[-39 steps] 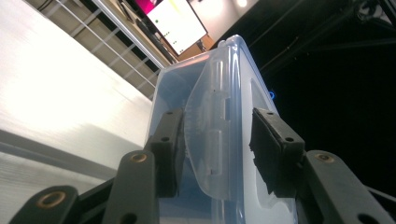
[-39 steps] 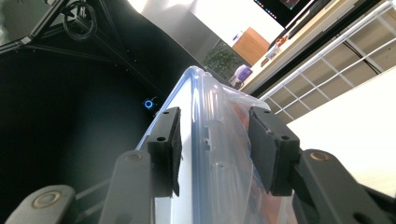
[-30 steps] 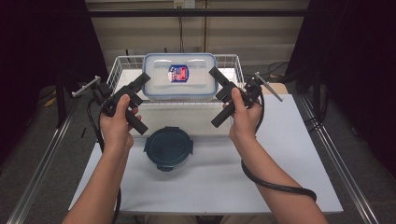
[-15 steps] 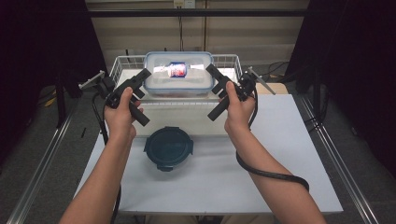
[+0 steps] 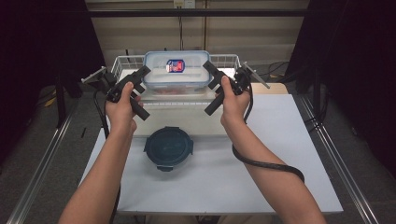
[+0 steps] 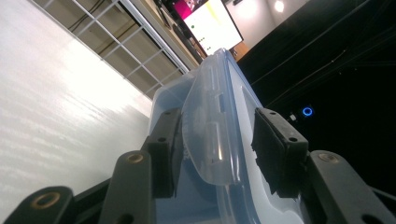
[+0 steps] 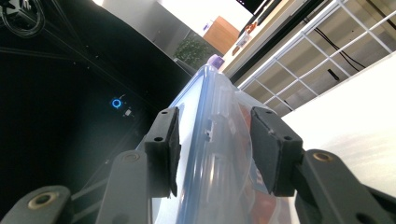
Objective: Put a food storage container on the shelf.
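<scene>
A clear rectangular food container [image 5: 175, 70] with a blue-rimmed lid and a red-and-blue label hangs above the wire basket [image 5: 125, 60] at the table's far edge. My left gripper [image 5: 144, 74] is shut on its left end and my right gripper [image 5: 208, 70] on its right end. In the left gripper view the two black pads [image 6: 212, 140] straddle the lid's latch and the container [image 6: 210, 93] wall. In the right gripper view the jaws [image 7: 212, 140] clamp the other end of the container [image 7: 210, 93], and something red shows inside it.
A round dark teal lidded tub [image 5: 168, 148] sits on the white tabletop [image 5: 280, 140] in front of the hands. The wire basket's rim runs along the back. Metal rails flank both sides of the table. A cable loops from the right gripper over the right forearm.
Both hands have carried the container away from the person toward the back of the table, over the basket. The round tub has not moved.
</scene>
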### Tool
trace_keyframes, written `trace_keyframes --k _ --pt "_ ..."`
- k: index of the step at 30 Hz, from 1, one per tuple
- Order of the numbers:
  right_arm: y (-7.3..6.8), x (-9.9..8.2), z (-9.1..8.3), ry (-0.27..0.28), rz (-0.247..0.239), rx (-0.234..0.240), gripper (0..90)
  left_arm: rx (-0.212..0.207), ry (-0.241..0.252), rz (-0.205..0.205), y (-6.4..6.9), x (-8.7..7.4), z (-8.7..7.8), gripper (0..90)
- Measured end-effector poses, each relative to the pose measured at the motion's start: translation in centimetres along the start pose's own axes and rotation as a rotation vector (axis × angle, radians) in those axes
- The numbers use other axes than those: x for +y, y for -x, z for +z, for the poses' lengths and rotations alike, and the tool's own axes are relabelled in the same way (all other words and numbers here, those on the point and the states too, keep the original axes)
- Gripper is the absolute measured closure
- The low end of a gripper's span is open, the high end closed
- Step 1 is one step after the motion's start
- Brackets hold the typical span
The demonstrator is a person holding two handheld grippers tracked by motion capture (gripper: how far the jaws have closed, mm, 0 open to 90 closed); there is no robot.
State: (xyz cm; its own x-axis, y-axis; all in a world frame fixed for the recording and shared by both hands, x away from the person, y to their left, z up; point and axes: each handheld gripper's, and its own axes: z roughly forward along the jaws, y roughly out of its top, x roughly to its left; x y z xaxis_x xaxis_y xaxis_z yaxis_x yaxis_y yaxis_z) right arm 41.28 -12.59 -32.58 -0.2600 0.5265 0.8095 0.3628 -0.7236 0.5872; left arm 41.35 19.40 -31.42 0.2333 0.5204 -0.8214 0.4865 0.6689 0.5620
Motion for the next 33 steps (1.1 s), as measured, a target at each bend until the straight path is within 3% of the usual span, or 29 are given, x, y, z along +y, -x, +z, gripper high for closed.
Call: trace_keyframes --k 13,30,33 --pt "0.5 -0.1 0.9 -0.005 -0.01 -0.035 51.3 0.019 0.013 -0.011 -0.4 0.1 1.2 51.9" --pt "0.5 0.0 1.7 -0.006 -0.055 -0.051 49.3 0.025 0.008 0.025 -0.3 0.0 1.1 50.8" --pt "0.1 -0.1 1.7 -0.01 -0.083 -0.055 39.3 0.025 0.006 0.043 -0.2 -0.1 1.1 50.3"
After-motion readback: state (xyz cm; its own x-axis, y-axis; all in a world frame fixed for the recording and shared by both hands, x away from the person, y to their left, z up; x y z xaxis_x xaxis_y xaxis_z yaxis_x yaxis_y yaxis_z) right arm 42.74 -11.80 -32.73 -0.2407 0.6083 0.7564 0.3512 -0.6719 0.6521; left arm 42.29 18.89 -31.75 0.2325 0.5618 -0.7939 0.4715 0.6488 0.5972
